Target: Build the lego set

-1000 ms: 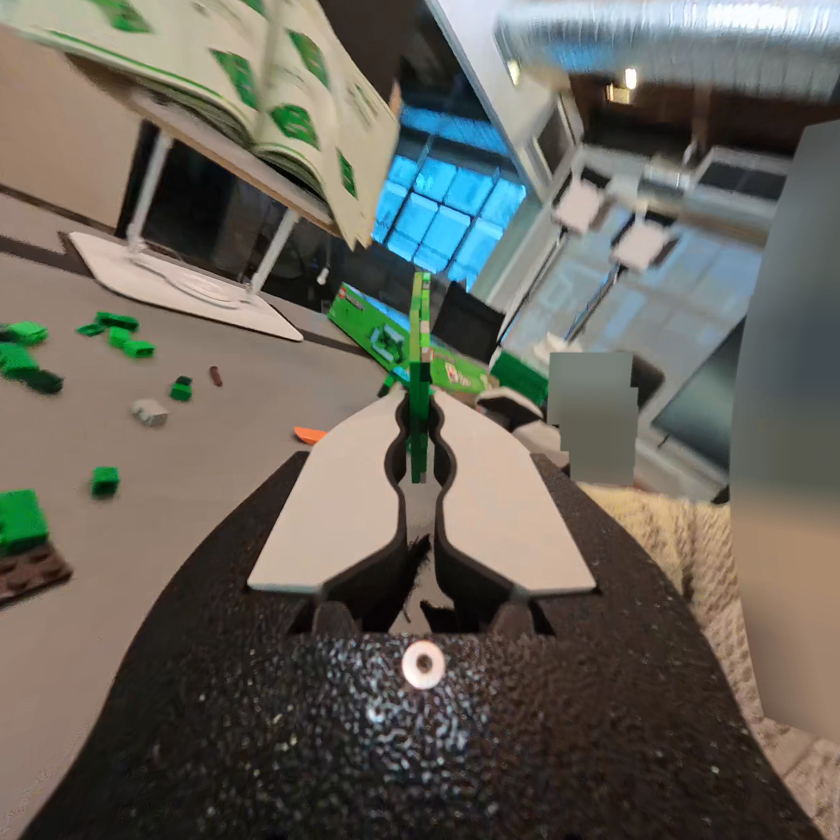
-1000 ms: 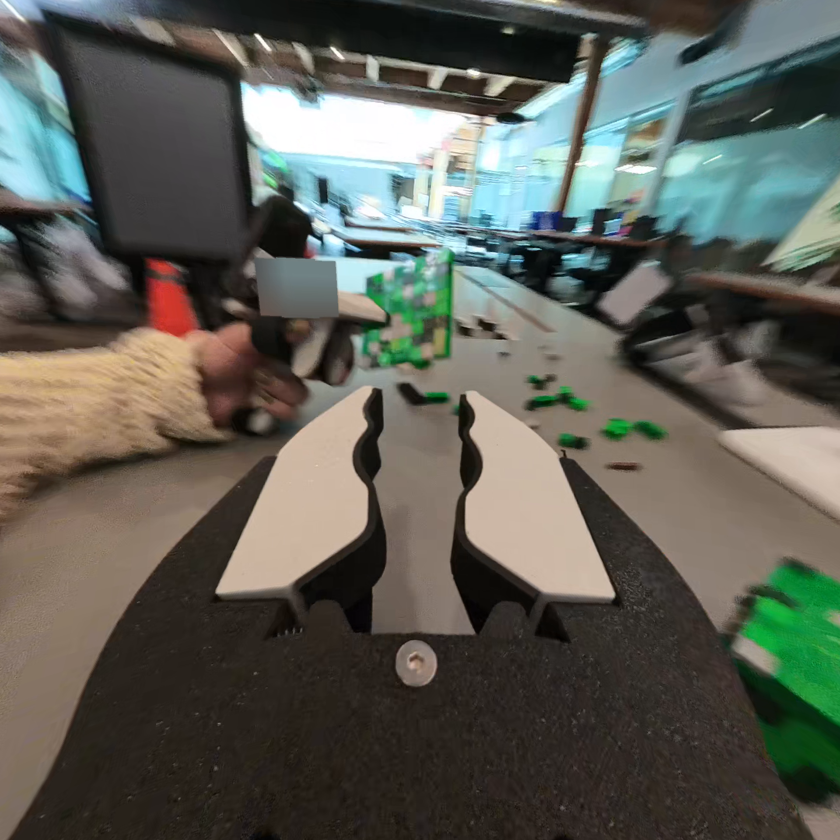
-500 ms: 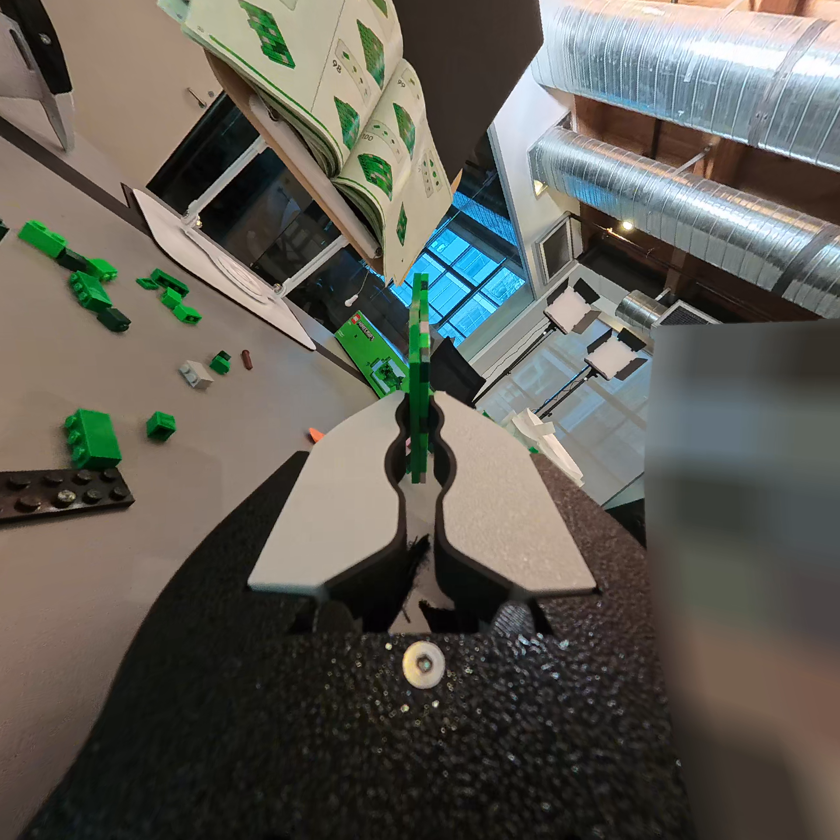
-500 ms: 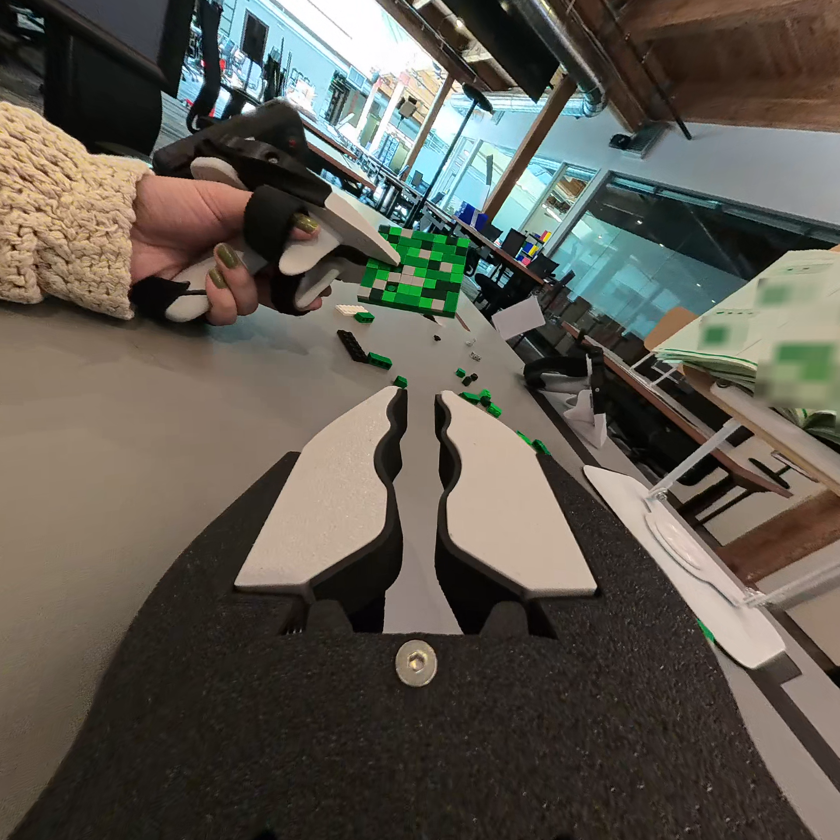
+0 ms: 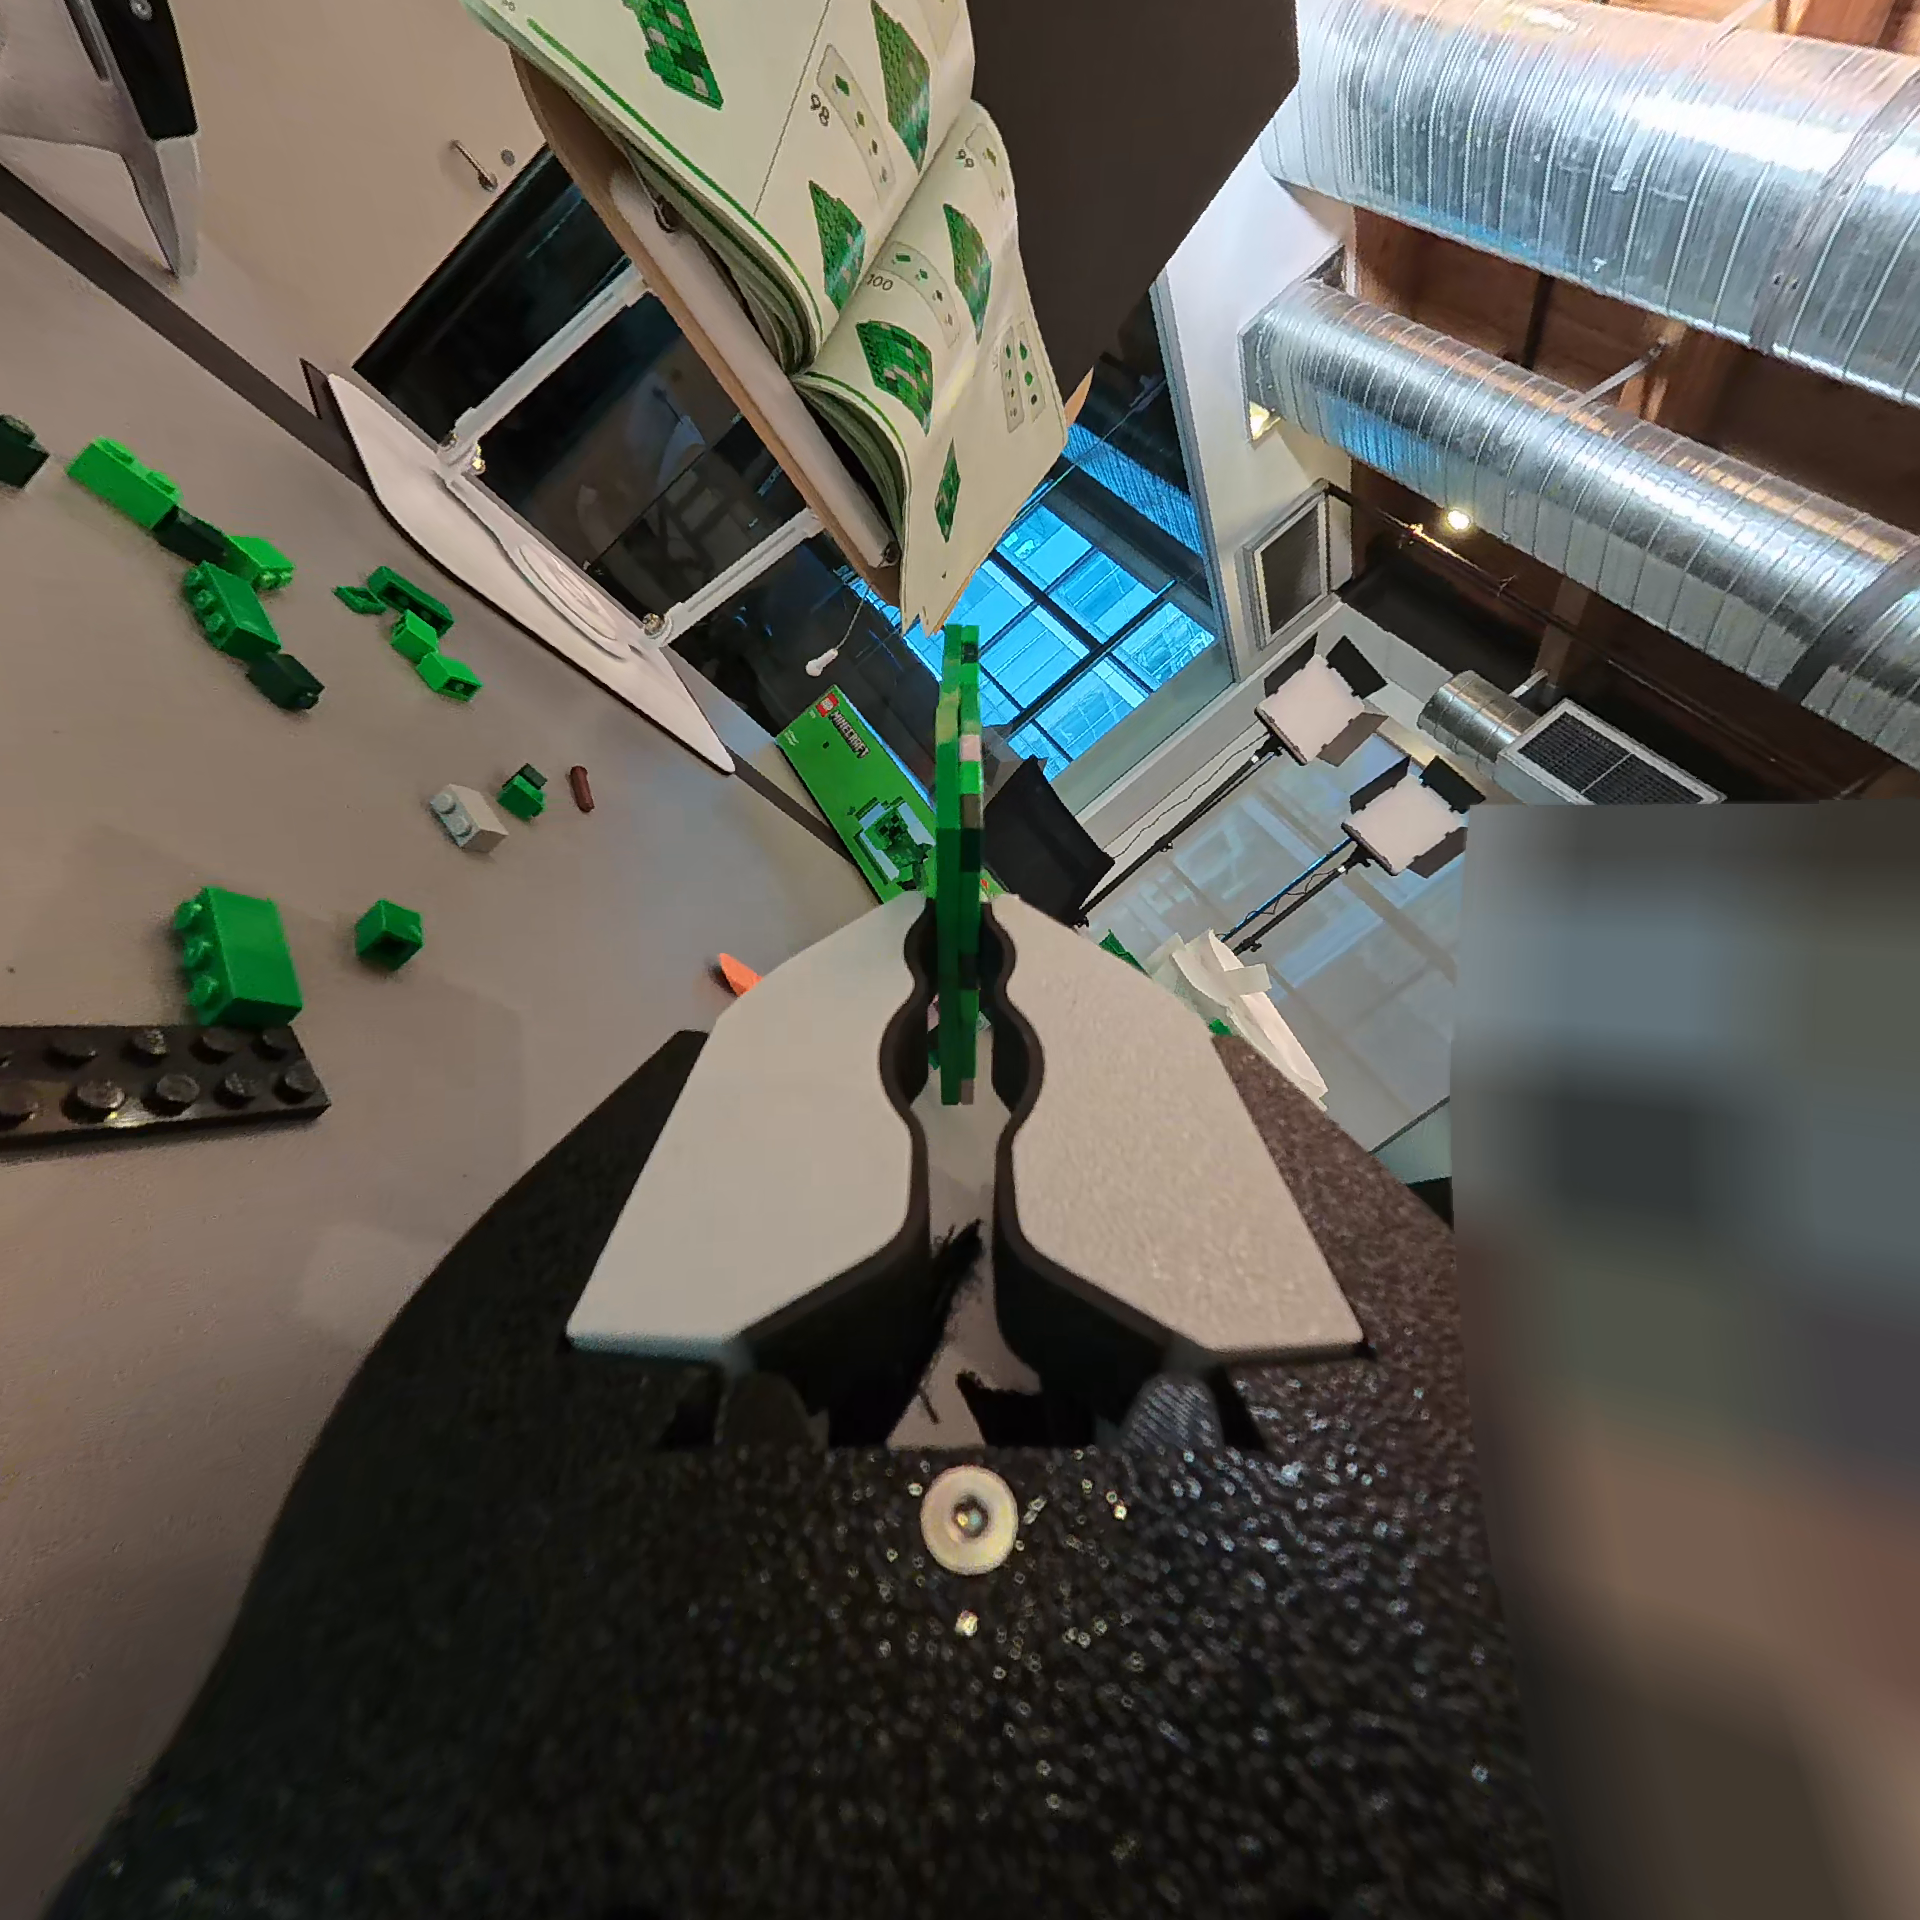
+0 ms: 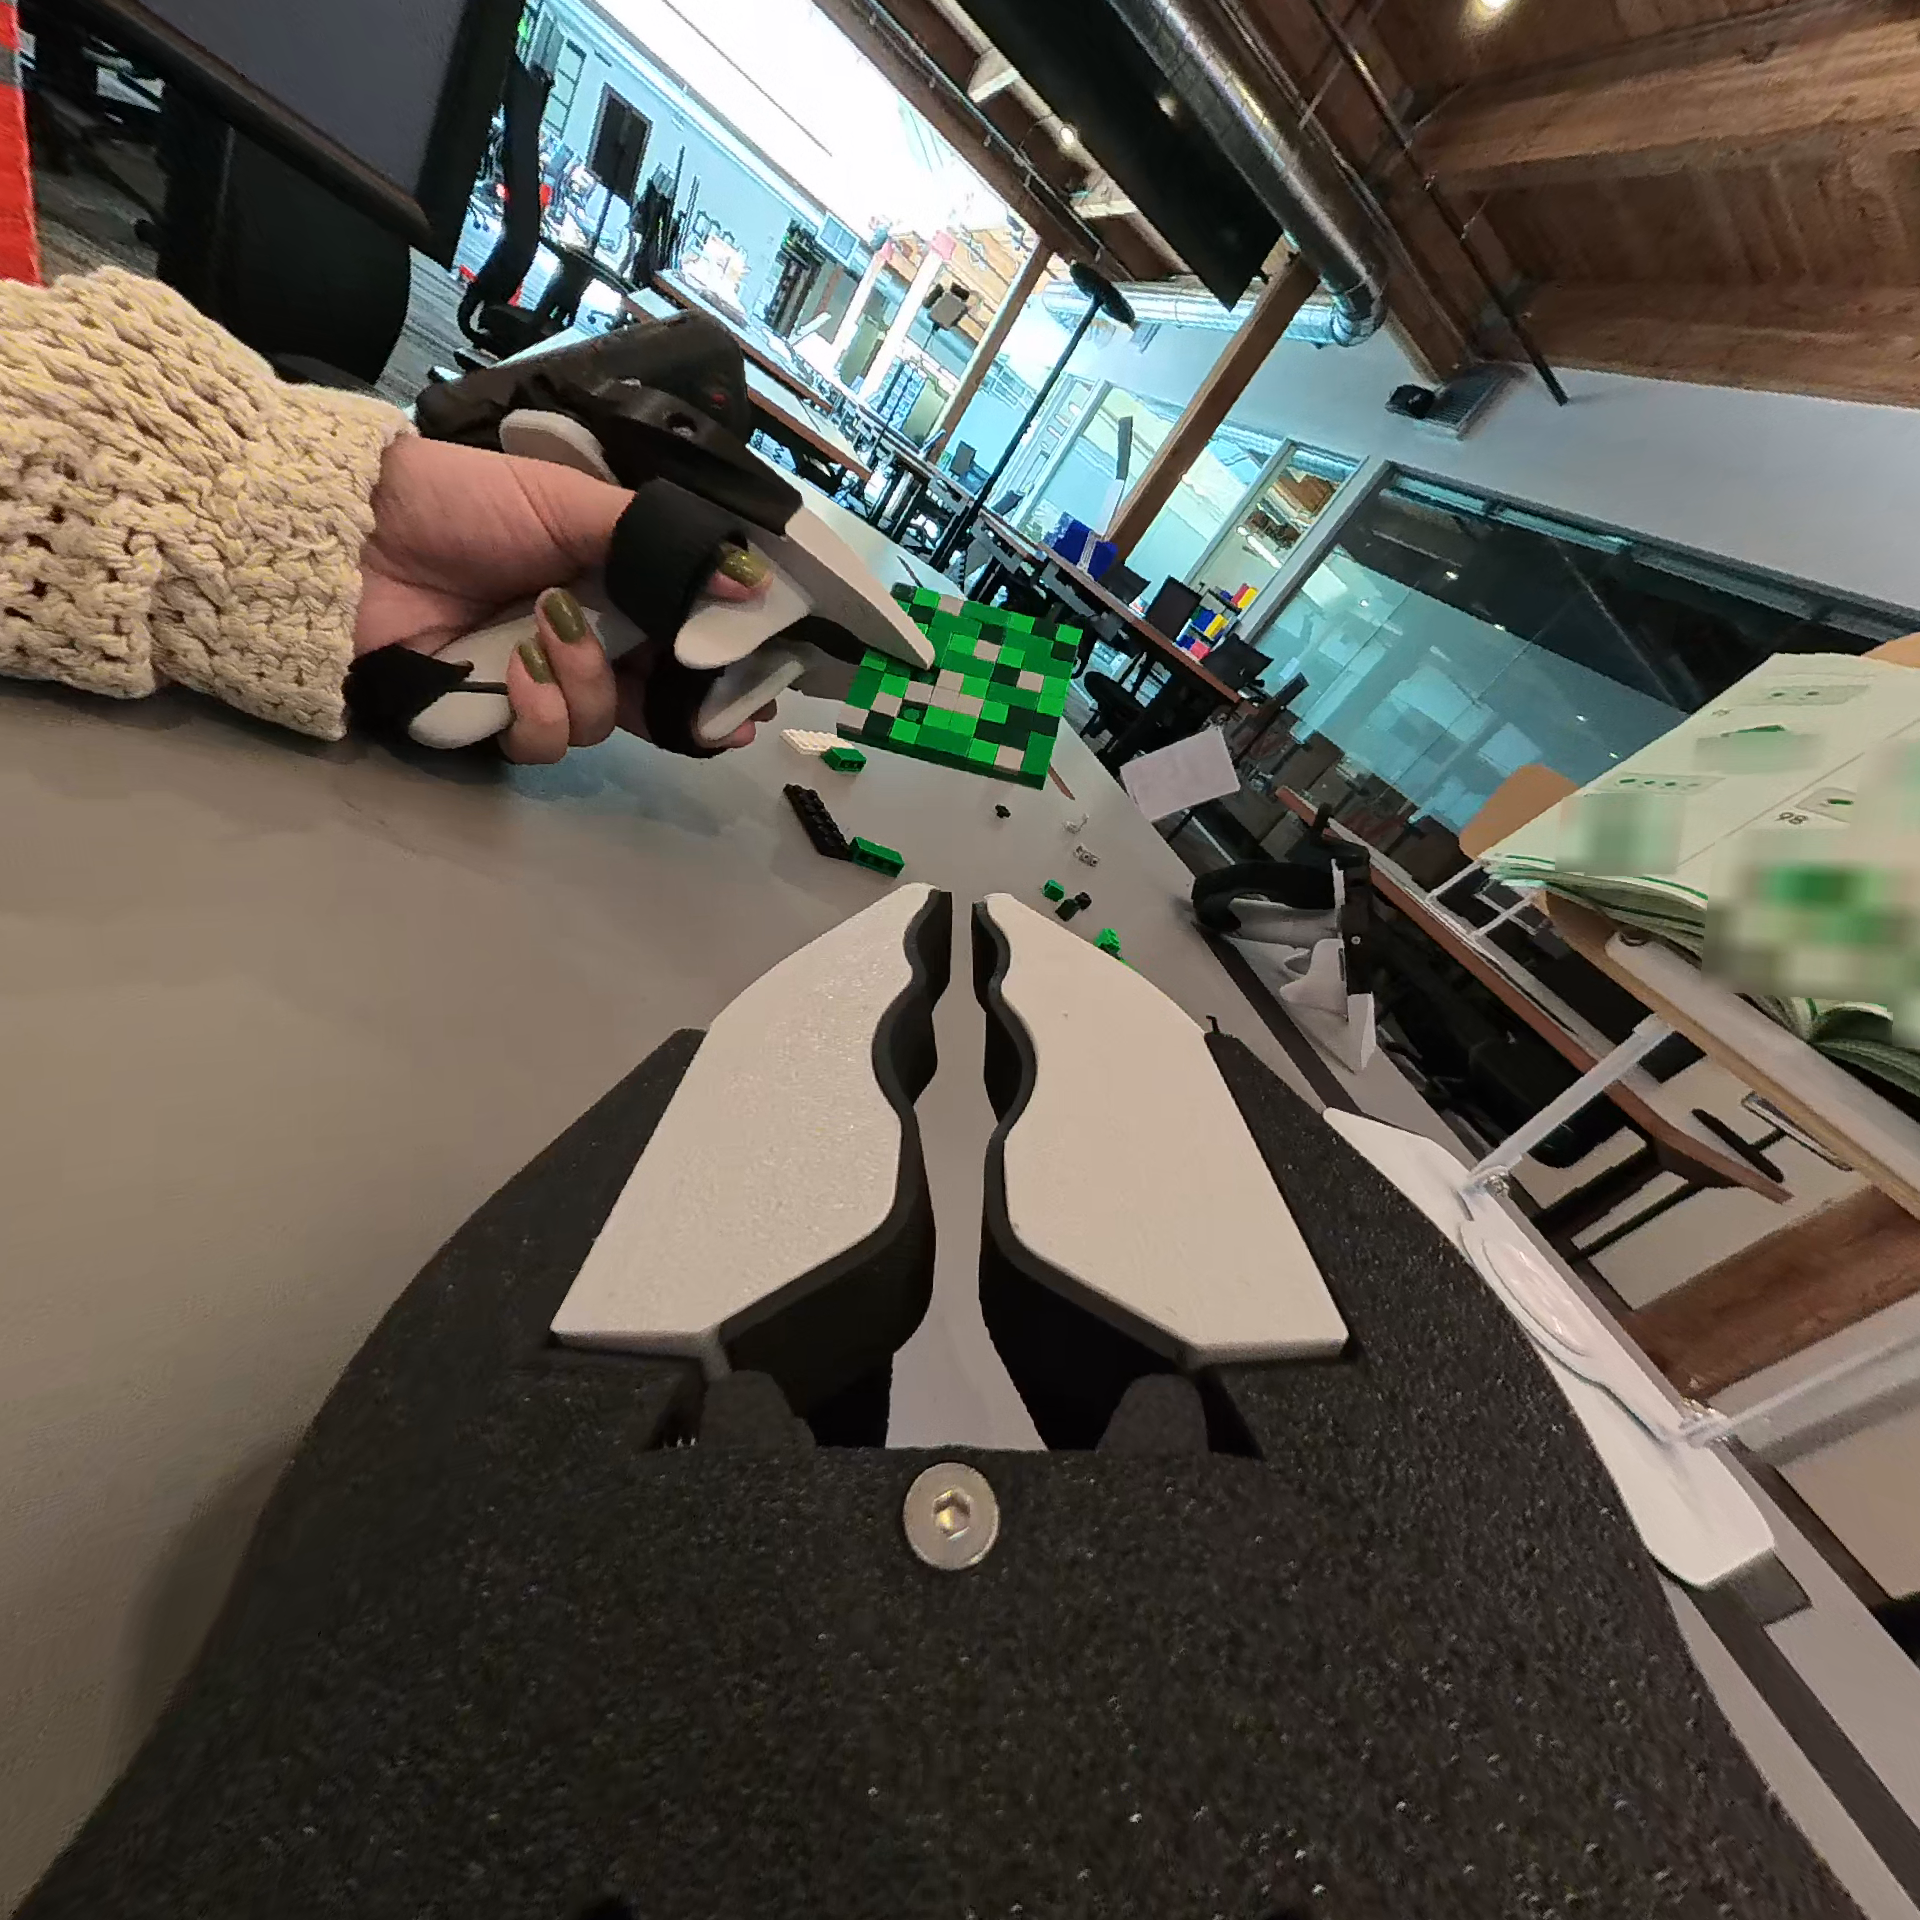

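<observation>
My left gripper (image 5: pixel 956 920) is shut on a flat green, black and grey lego panel (image 5: pixel 958 790), seen edge-on and upright between its fingers. In the right wrist view the same panel (image 6: pixel 966 686) is held above the grey table (image 6: pixel 312 987) by the left gripper (image 6: pixel 883 649), in a hand with a cream knit sleeve. My right gripper (image 6: pixel 958 899) is empty, low over the table, its jaws closed to a thin slit. It points toward the panel from a distance.
Loose green bricks (image 5: pixel 239 956), a black plate (image 5: pixel 156 1081) and a grey brick (image 5: pixel 468 821) lie on the table to the left. An instruction booklet (image 5: pixel 883 208) rests on a stand with a white base (image 5: pixel 520 561). A green set box (image 5: pixel 862 800) lies beyond. Some 12 centimetres of space lies between my two pairs of fingers. The black plate (image 5: pixel 156 1081) is about 11 centimetres from my left fingertips and 20 centimetres from my right.
My right gripper's jaws have closed from wide open to a thin slit, and it has tilted. My left gripper has lifted and tilted, still gripping the panel.
</observation>
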### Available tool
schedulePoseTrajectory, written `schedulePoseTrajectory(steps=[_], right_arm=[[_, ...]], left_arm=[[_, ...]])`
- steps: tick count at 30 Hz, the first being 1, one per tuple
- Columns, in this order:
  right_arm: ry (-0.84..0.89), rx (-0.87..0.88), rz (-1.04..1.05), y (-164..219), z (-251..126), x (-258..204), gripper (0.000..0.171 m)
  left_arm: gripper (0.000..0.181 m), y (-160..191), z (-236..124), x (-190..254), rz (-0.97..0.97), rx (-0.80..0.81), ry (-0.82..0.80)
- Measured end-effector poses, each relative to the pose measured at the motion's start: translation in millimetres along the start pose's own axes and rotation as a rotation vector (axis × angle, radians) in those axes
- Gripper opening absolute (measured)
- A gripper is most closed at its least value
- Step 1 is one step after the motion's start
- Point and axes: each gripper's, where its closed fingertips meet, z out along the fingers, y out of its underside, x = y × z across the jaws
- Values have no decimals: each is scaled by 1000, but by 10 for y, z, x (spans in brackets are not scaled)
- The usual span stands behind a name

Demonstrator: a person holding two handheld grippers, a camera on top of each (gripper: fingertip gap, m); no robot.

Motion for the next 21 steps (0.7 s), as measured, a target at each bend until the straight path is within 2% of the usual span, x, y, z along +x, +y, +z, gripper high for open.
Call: schedulePoseTrajectory(steps=[11, 18, 21], right_arm=[[-2, 4, -7, -8, -4, -8, 2], [0, 8, -11, -15, -7, -7, 2], [-2, 9, -14, -17, -9, -10, 1]], left_arm=[[6, 55, 22, 6, 26, -35, -9], [6, 305, 119, 20, 247, -184, -93], [6, 308, 122, 18, 320, -183, -132]])
